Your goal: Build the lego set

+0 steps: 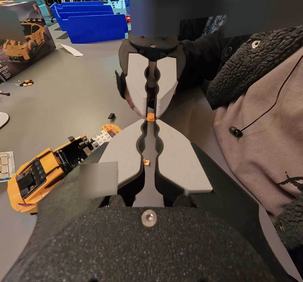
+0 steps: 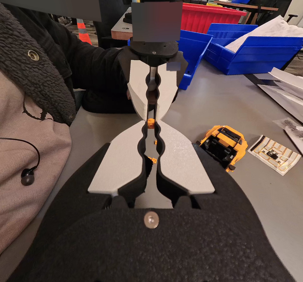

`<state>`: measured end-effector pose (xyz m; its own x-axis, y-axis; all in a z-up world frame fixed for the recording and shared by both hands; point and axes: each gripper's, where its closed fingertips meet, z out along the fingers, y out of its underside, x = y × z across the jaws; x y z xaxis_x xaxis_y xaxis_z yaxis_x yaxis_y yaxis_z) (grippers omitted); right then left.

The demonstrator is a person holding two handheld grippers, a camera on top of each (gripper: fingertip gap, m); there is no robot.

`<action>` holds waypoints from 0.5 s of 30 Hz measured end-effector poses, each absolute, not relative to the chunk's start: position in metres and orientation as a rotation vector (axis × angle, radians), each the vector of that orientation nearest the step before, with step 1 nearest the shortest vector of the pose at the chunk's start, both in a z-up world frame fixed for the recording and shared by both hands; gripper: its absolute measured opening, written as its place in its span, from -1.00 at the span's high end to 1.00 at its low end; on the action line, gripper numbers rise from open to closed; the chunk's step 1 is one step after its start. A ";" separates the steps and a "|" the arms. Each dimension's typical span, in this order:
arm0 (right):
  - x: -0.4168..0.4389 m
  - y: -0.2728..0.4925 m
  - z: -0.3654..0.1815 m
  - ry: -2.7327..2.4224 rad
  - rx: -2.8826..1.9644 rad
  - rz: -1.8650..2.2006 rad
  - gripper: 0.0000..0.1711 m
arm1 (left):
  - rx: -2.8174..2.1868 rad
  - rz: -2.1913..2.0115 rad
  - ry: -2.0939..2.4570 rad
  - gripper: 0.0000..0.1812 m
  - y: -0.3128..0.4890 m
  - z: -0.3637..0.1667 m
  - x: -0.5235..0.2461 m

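My two grippers meet tip to tip above the grey table. A small orange Lego piece sits right where the tips meet, and it also shows in the right wrist view. My left gripper is nearly shut and pinches the piece from below. My right gripper is nearly shut on the same piece. I cannot tell if it is one piece or two pressed together. The partly built orange car lies on the table to one side, and it also shows in the right wrist view.
A loose orange piece lies on the table under the grippers. A black piece, a small parts pile, the set box and blue bins stand nearby. A sticker sheet and papers lie beyond the car. Less than 4 cm separates the two grippers' tips.
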<state>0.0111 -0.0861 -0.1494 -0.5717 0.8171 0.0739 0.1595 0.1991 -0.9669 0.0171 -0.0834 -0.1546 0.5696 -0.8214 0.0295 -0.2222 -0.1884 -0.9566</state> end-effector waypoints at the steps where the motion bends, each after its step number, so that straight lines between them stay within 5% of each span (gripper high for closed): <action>1: 0.011 -0.086 -0.149 -1.871 -0.903 1.399 0.91 | -1.711 -0.687 0.874 0.92 -0.084 -0.154 0.017; 15: 0.009 -0.061 -0.154 -1.839 -1.004 1.351 0.91 | -2.155 -0.441 1.119 0.83 -0.099 -0.235 -0.033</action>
<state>0.0094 -0.0606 -0.1541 -0.5052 0.8614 0.0535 0.2067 0.1809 -0.9615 -0.0326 -0.0993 -0.2349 0.5770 -0.8167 -0.0044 -0.5936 -0.4157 -0.6891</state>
